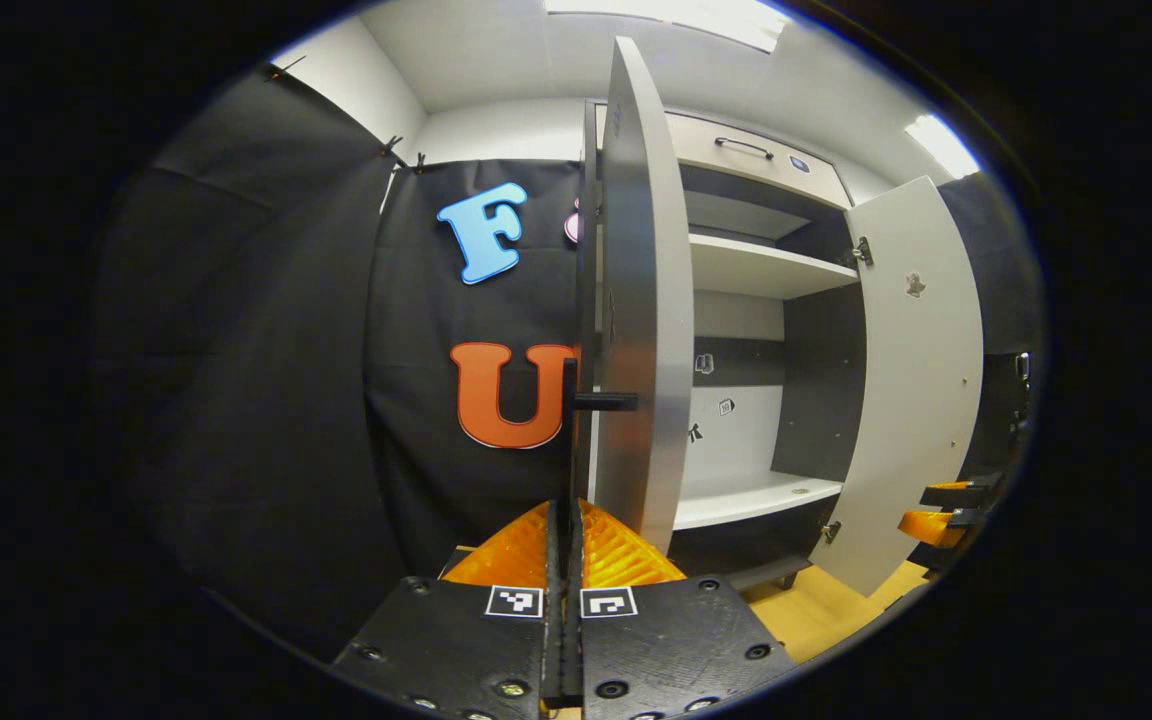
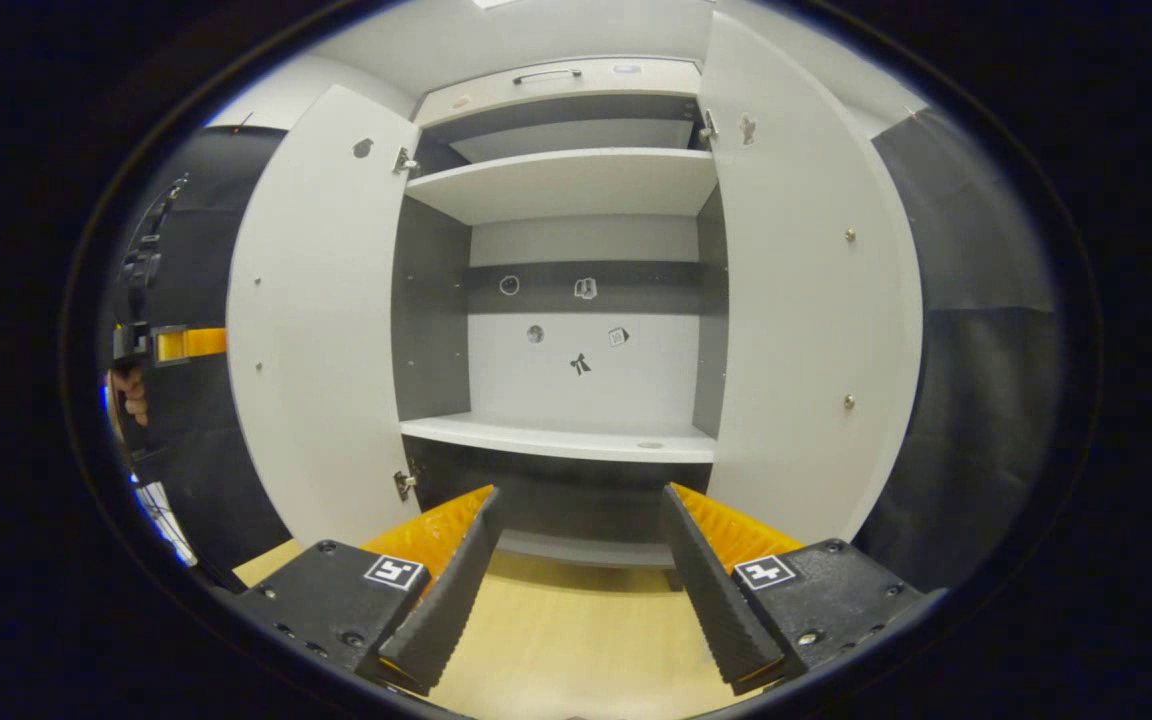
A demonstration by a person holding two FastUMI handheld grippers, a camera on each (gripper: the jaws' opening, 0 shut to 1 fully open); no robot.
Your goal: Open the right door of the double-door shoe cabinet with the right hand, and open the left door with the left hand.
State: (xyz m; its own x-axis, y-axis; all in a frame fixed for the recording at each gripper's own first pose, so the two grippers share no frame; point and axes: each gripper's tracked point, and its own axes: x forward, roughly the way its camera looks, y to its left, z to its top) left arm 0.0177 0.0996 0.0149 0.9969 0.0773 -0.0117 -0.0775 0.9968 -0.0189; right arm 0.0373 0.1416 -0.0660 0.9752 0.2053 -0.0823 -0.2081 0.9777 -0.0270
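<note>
**Both cabinet doors open; left gripper on the left door's handle**

In the left gripper view, your left gripper [image 1: 566, 545] has its fingers drawn almost together on the thin vertical bar of the left door's handle [image 1: 570, 440], which runs up at 12 o'clock from the fingertips; whether both fingers press the bar cannot be told for certain. The left door [image 1: 641, 300] stands edge-on, swung well out. The right door [image 1: 921, 380] hangs open at 3 o'clock, with your right gripper [image 1: 946, 508] low beside it.

In the right gripper view, your right gripper [image 2: 576, 575] is spread wide and holds nothing. It faces the shoe cabinet [image 2: 576, 180] squarely, both doors folded outward at 9 and 3 o'clock.

Risk, as a judgement: pulling the left door further could strain its hinges, and drawing away without parting the fingers could drag it back.

This view shows the bare shelves head-on and a hand [image 2: 131, 390] at 9 o'clock; the left gripper view shows the handle contact.
</note>
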